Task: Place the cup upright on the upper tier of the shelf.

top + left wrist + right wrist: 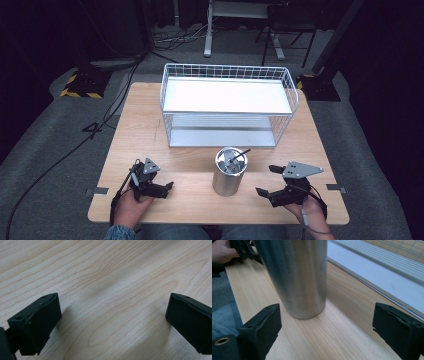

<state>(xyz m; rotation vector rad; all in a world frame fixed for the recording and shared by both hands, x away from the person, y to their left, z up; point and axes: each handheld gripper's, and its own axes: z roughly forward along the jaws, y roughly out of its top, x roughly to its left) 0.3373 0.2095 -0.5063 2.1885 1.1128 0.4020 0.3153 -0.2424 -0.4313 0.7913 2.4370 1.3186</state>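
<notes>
Table (pixel 150 125) of light wood carries all items in the high view. Left gripper (pixel 167 188) sits at the near left of the table, held in the person's left hand (pixel 131 202), its tips pointing right toward the centre. In the left gripper view its jaws stand wide apart over bare wood grain, with nothing between them and nothing gripped.

Steel cylinder (pixel 229 172) stands upright at the centre near edge of the table, just in front of the wire basket (pixel 227 105). The cylinder is open at the top; a thin dark rod (pixel 241 154) leans out over its rim toward the right, and small items lie inside, too small to identify. The wire basket is white, with a flat white shelf on top and a lower tier beneath, and occupies the far middle of the table.

Right gripper (pixel 265 180) sits at the near right, held in the person's right hand (pixel 312 212), its tips pointing left toward the cylinder and apart from it. In the right gripper view (pixel 325 325) its jaws are spread, the cylinder (pixel 297 277) stands just ahead of them and beyond the tips, and no pad touches it. The gripper holds nothing. The basket's lower edge (pixel 372 275) runs along the right of that view.
</notes>
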